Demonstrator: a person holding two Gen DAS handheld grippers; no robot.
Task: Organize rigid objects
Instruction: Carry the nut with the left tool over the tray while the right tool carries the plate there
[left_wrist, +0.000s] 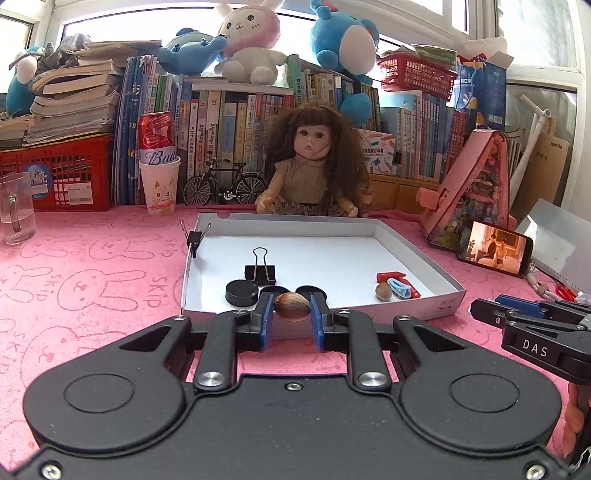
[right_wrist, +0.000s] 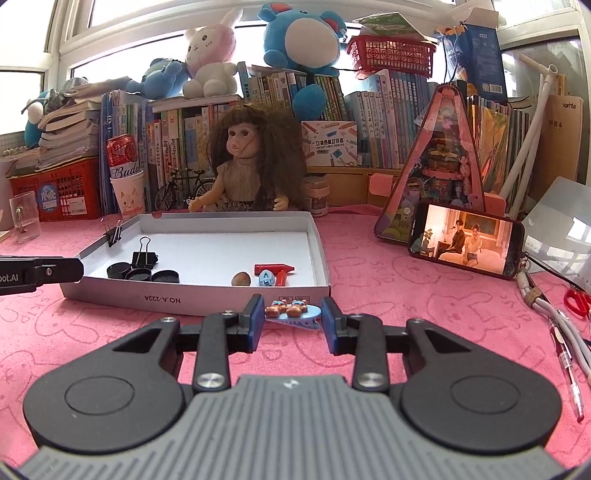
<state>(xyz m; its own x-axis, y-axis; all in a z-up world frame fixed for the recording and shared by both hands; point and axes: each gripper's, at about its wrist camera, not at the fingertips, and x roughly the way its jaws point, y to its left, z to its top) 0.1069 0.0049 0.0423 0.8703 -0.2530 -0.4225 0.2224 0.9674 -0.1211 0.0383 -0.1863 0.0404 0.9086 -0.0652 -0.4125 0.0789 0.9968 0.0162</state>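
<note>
Surface: pink bunny cloth (left_wrist: 92, 280), white box lid (left_wrist: 406, 310) before us.
Left gripper (left_wrist: 291, 314): we pinch a nut (left_wrist: 291, 305).
Right gripper (right_wrist: 293, 314): we clamp a blue hair clip (right_wrist: 295, 316).
Risk: the round nut may slip, rolling off short of the lid.

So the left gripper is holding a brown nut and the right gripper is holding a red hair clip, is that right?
Not quite: the right gripper holds a blue hair clip with small brown charms, as the right wrist view shows. The left gripper does hold the brown nut.

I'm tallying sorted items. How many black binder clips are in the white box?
2: a small binder clip gripping the box's left wall, and a larger binder clip on the floor behind the black caps.
</note>
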